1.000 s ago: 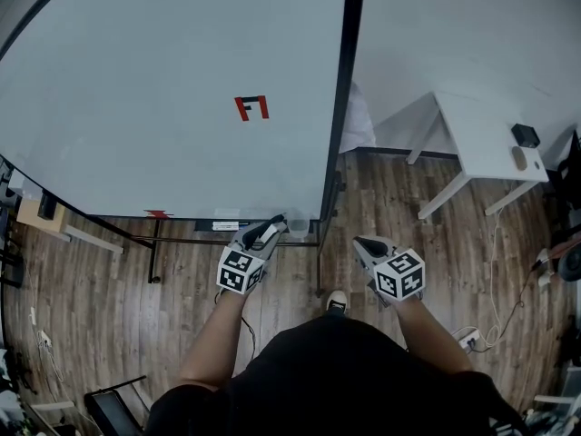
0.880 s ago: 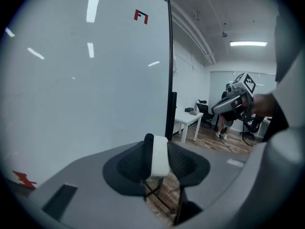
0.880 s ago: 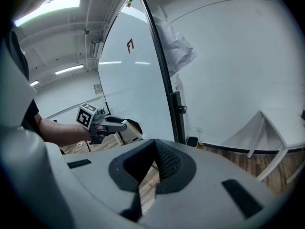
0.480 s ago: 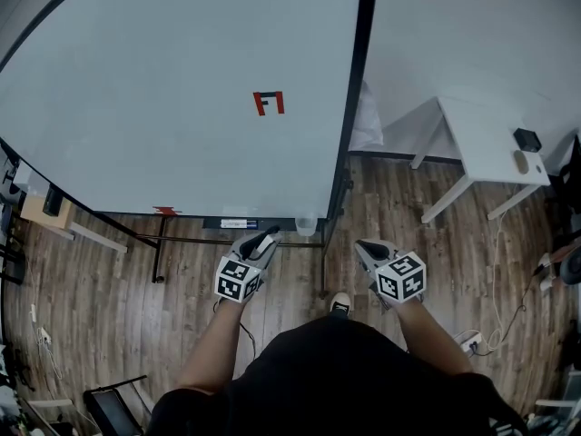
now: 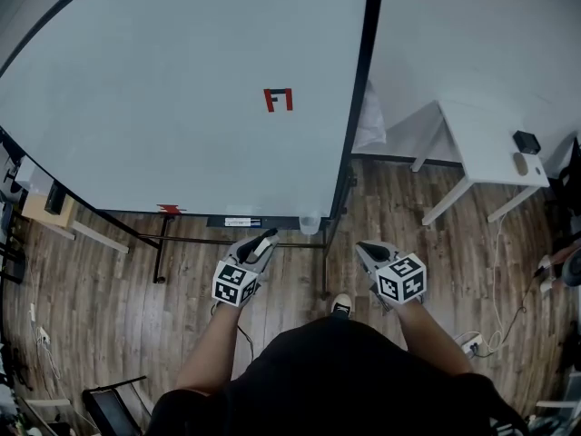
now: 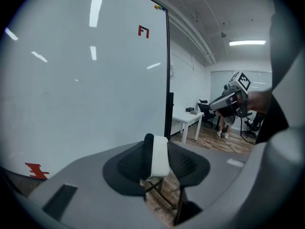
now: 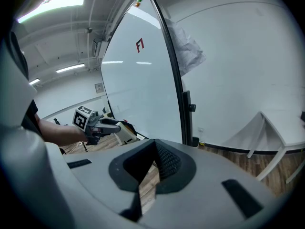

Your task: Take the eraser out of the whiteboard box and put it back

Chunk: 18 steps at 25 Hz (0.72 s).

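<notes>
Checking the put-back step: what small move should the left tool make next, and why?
Probably ease the left tool forward and rightward toward the clear box at the lower edge of the whiteboard: its jaws clamp the eraser, and the tool hangs apart from the box, so the eraser is not yet back in.

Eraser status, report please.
Left claw clamped on white block eraser with black backing, outside the small clear whiteboard box. Right claw shut, empty. Path back looks clear.
</notes>
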{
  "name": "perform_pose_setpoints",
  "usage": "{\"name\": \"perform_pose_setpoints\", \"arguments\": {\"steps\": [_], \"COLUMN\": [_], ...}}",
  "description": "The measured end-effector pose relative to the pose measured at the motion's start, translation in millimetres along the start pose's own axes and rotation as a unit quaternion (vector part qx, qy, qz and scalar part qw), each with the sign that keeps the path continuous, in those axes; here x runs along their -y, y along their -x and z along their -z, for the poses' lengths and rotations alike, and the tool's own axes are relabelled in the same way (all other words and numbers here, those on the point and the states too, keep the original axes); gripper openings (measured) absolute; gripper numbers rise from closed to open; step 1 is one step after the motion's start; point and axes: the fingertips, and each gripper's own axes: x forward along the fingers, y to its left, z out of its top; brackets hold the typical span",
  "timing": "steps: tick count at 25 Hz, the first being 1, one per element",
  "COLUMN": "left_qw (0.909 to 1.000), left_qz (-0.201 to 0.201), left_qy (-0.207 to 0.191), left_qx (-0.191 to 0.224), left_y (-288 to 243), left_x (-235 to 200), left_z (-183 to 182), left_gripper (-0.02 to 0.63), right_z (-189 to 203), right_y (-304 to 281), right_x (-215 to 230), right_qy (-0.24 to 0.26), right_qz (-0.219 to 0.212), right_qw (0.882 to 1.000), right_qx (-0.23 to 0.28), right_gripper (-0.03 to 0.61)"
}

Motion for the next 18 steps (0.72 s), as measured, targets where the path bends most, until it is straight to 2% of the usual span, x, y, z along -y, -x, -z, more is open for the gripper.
{"name": "perform_pose_setpoints", "arguments": {"steps": [18], "left_qw": [0.9999], "left_qz": [-0.004], "left_qy": [0.006], "left_qx": [-0.012], "left_y": [8.0], "left_x": [4.3], "left_z": [5.9], "left_gripper": [0.153], "right_z": [11.0], "right_y": [7.0], "right_x": [-4.9], "right_qy": [-0.006], "right_qz": [0.001], "right_qw": [1.0], "right_qx": [-0.003], "right_gripper": [-0.005]}}
